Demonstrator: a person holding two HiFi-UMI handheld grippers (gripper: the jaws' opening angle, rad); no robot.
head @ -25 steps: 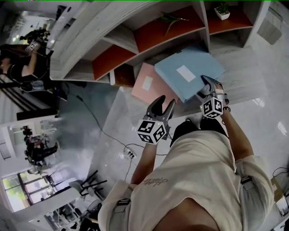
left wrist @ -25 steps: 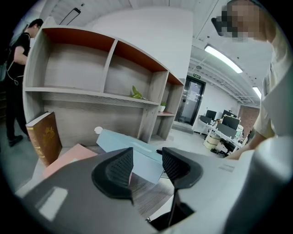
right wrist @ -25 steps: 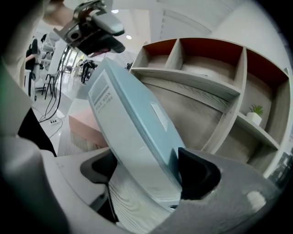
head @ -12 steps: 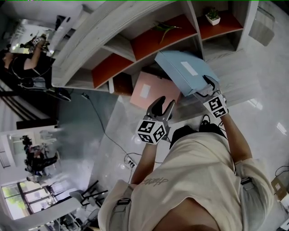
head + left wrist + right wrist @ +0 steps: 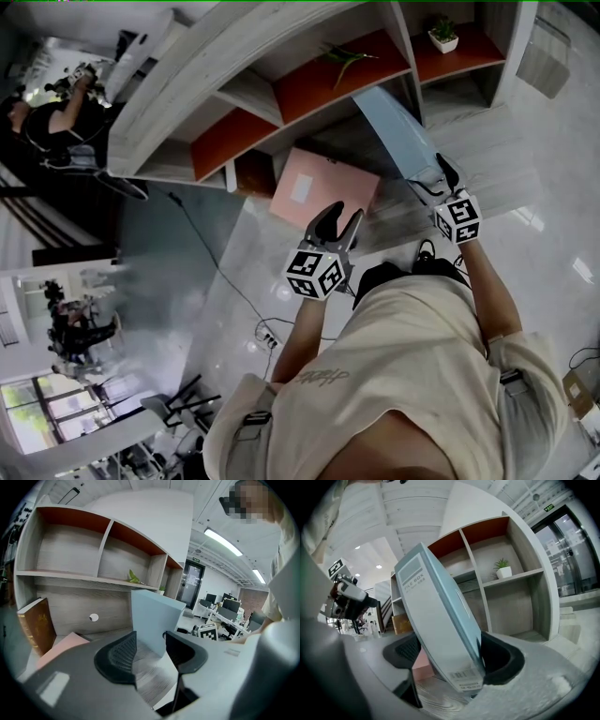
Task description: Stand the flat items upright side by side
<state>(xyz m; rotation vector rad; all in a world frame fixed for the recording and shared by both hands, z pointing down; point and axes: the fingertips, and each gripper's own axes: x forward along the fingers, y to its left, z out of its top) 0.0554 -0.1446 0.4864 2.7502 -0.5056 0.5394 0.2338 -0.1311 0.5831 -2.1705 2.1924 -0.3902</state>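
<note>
A light blue file box (image 5: 392,127) stands tilted on its edge above the wooden desk (image 5: 487,150), between the jaws of my right gripper (image 5: 436,178). In the right gripper view the box (image 5: 440,620) fills the gap of that gripper (image 5: 450,657), whose jaws have just been closing on its lower corner. A pink file box (image 5: 323,186) lies flat on the desk to the left. My left gripper (image 5: 339,220) hovers open and empty near the pink box. From the left gripper view, the blue box (image 5: 152,620) rises just beyond the open left gripper (image 5: 149,651), with the pink box (image 5: 61,646) at lower left.
A shelf unit (image 5: 234,56) with orange-backed compartments runs behind the desk. A small potted plant (image 5: 443,33) sits on one shelf. A brown book (image 5: 35,625) stands at the left end of the desk. A cable (image 5: 202,253) trails across the floor.
The right gripper rose and rolled, turning the blue file box from lying flat to standing on its edge. The left gripper stayed where it was.
</note>
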